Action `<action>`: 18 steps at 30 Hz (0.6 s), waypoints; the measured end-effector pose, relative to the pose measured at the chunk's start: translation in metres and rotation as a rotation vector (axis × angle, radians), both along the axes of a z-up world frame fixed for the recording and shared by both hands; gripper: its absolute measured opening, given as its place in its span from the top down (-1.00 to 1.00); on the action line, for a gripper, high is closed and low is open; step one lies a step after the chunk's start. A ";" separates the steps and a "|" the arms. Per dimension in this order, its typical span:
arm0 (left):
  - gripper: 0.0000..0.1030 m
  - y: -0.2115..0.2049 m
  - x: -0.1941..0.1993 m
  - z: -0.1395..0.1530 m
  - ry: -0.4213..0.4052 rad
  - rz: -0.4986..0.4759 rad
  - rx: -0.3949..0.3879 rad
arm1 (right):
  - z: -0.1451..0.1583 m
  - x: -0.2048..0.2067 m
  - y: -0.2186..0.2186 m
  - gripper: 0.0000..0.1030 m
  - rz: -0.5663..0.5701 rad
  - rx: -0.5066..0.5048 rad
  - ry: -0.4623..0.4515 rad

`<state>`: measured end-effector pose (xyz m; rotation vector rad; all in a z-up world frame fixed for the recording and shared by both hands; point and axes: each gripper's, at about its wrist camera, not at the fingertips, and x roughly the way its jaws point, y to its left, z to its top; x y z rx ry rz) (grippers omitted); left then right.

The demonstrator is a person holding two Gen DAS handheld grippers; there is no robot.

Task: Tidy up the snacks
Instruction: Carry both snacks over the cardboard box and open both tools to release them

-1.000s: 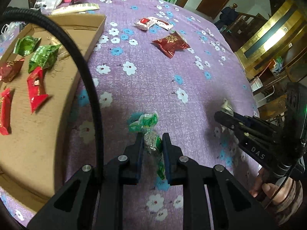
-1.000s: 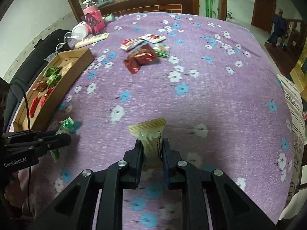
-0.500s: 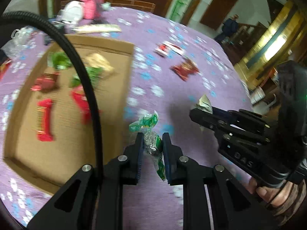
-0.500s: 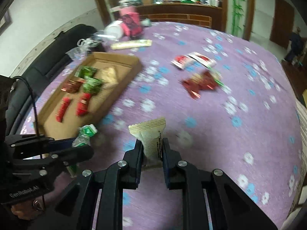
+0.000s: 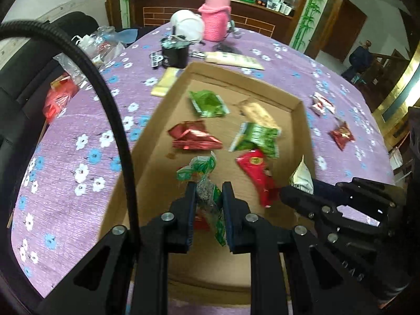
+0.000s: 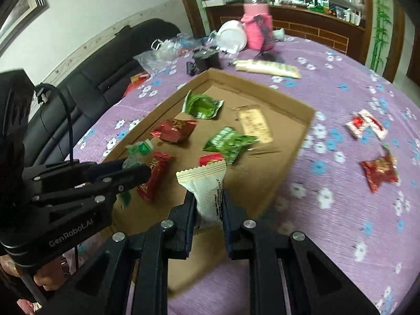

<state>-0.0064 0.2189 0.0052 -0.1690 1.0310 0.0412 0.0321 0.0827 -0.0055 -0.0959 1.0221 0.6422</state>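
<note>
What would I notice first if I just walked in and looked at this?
Probably the cardboard tray of bright red and green snack packets in the middle of the purple flowered tablecloth. Right above it, the left gripper pinches a green snack packet and the right gripper pinches a cream snack packet.

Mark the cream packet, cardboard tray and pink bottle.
cream packet (image 6: 207, 186), right wrist view, printed middle.
cardboard tray (image 6: 286, 157), right wrist view, bare floor.
pink bottle (image 5: 215, 22), left wrist view, knitted sleeve.
</note>
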 end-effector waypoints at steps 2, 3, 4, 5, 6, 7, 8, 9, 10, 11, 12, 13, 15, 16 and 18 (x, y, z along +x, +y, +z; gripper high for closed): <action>0.59 0.003 0.003 -0.004 0.006 0.009 0.016 | -0.005 0.002 0.008 0.67 0.002 -0.012 0.004; 0.58 0.004 0.002 -0.006 0.009 0.014 0.029 | -0.006 0.002 0.011 0.66 0.003 -0.019 0.007; 0.58 0.004 0.002 -0.007 0.009 0.019 0.041 | -0.007 0.002 0.013 0.65 0.000 -0.030 0.004; 0.58 0.005 0.001 -0.007 0.006 0.021 0.050 | -0.008 0.002 0.015 0.63 0.002 -0.033 0.008; 0.58 0.004 0.000 -0.007 0.004 0.021 0.066 | -0.010 0.002 0.017 0.63 0.009 -0.038 0.016; 0.58 0.002 -0.001 -0.007 0.002 0.017 0.086 | -0.011 0.002 0.018 0.63 0.005 -0.045 0.011; 0.57 0.001 -0.001 -0.008 0.000 0.015 0.098 | -0.010 0.001 0.018 0.61 0.008 -0.043 0.010; 0.54 -0.001 -0.001 -0.007 -0.004 0.010 0.107 | -0.011 0.001 0.017 0.55 0.008 -0.044 0.013; 0.51 -0.002 -0.001 -0.007 -0.005 0.010 0.113 | -0.011 0.001 0.017 0.50 0.004 -0.048 0.012; 0.37 -0.003 -0.002 -0.007 -0.005 0.011 0.120 | -0.011 0.001 0.016 0.36 0.001 -0.048 0.013; 0.29 -0.004 -0.002 -0.007 -0.005 0.016 0.127 | -0.010 0.000 0.015 0.27 0.000 -0.046 0.014; 0.26 -0.005 -0.003 -0.006 -0.010 0.020 0.135 | -0.009 0.000 0.014 0.25 -0.004 -0.046 0.014; 0.23 -0.007 -0.006 -0.004 -0.025 0.019 0.145 | -0.008 0.000 0.011 0.24 -0.008 -0.039 0.016; 0.21 -0.008 -0.007 -0.003 -0.029 0.020 0.148 | -0.007 -0.001 0.009 0.23 -0.010 -0.036 0.016; 0.14 -0.009 -0.008 -0.002 -0.028 0.022 0.153 | -0.005 -0.002 0.006 0.21 -0.016 -0.033 0.013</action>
